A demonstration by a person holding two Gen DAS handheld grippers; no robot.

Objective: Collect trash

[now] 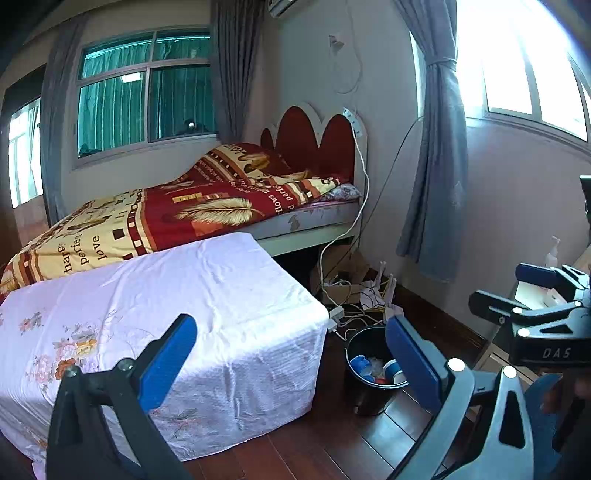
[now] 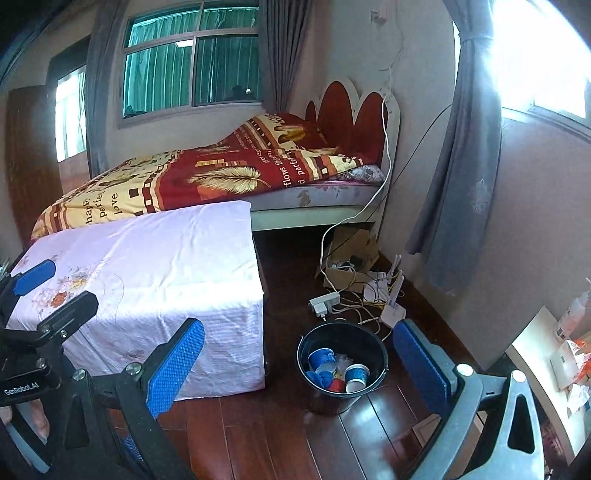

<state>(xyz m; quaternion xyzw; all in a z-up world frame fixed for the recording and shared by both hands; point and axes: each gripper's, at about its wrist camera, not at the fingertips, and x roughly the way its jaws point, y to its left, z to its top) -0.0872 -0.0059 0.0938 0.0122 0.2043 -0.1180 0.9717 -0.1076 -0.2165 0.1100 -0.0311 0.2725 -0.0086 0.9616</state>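
Floor: dark red-brown wooden boards (image 2: 280, 435); glossy, catching window light near the bucket.
Table: a low block draped in a pale pink cloth (image 2: 155, 280) with a flower print; it stands against the bed's near side.
Bed: a red scalloped headboard (image 2: 351, 110) in the corner; a red and yellow quilt (image 2: 207, 177) lies over it.
Room: grey curtains (image 2: 461, 192) tied back beside a bright window on the right; a second window with green curtains above the bed; an air conditioner's lower edge (image 1: 280, 6) at the top of the left wrist view.
Cables: a white power strip (image 2: 325, 301) and tangled cords on the floor by a cardboard box (image 2: 351, 258), just behind the bucket.
Writing: the quilt reads "happy perfect love"; the right gripper body shows "DAS" in the left wrist view; the left gripper body shows "GenRobot.AI" in the right wrist view.
Trash: a black bucket (image 2: 373, 350) stands on the floor, right of the table; inside lie blue paper cups (image 2: 356, 376), three that I can count, with something red and a clear wrapper; the rest is too jumbled to count.
Left gripper (image 1: 291, 358): blue-padded fingers spread wide, holding nothing, above the table's corner.
Right gripper (image 2: 295, 369): fingers likewise spread apart and empty; the bucket shows between them.
Counts: two grippers; one bucket; two windows by the bed.
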